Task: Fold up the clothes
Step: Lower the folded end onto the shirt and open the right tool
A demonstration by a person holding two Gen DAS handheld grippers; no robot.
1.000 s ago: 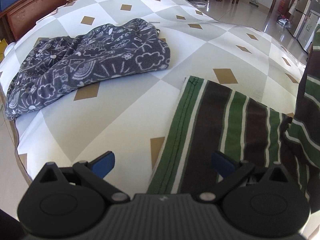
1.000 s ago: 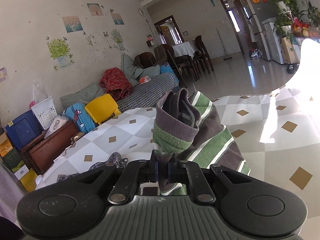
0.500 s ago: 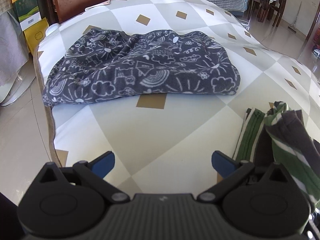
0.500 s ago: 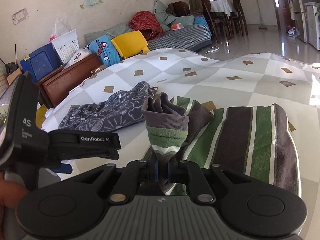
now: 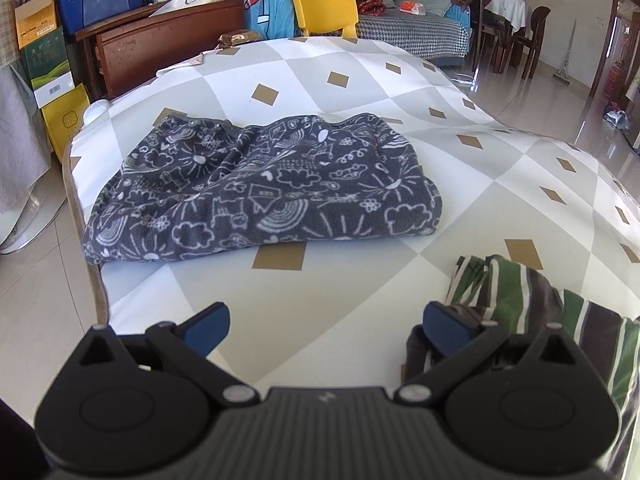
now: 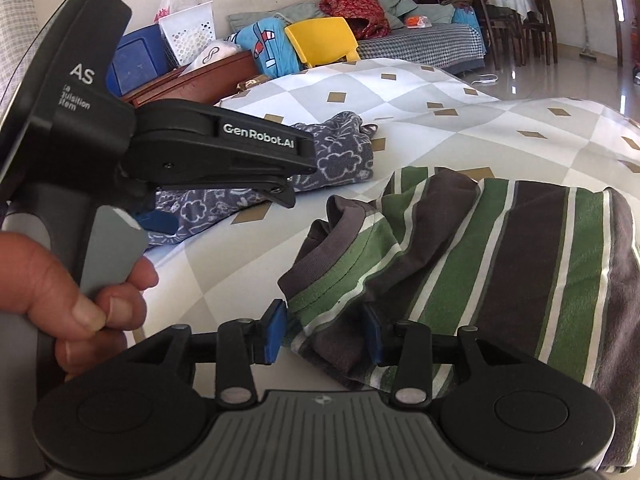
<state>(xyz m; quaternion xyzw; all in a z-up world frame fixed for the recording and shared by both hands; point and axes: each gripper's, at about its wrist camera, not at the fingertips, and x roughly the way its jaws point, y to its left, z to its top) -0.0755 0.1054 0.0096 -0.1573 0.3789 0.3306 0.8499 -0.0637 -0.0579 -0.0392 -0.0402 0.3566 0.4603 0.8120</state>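
A green, brown and white striped garment [image 6: 500, 264] lies folded on the diamond-patterned tablecloth [image 6: 224, 264]. Its cuffed sleeve end [image 6: 332, 268] rests slack between the blue pads of my right gripper [image 6: 323, 332], whose jaws are opening and no longer pinch it. In the left wrist view the same striped garment [image 5: 516, 300] reaches just past the right fingertip [image 5: 444, 326]. My left gripper [image 5: 326, 326] is open wide over bare tablecloth with nothing in it. A dark grey fleece garment with white doodles [image 5: 260, 188] lies crumpled further back on the left.
A hand [image 6: 60, 280] holds the left tool's black housing [image 6: 208, 148] just left of the right gripper. The table's left edge [image 5: 94, 276] drops to a tiled floor. Beyond the table stand a yellow chair [image 5: 324, 8], boxes, a wooden cabinet [image 5: 160, 48] and a sofa.
The right gripper came down with the striped sleeve, laid it on the folded garment and parted its jaws. The left gripper swung left and up, away from the striped cloth, still open.
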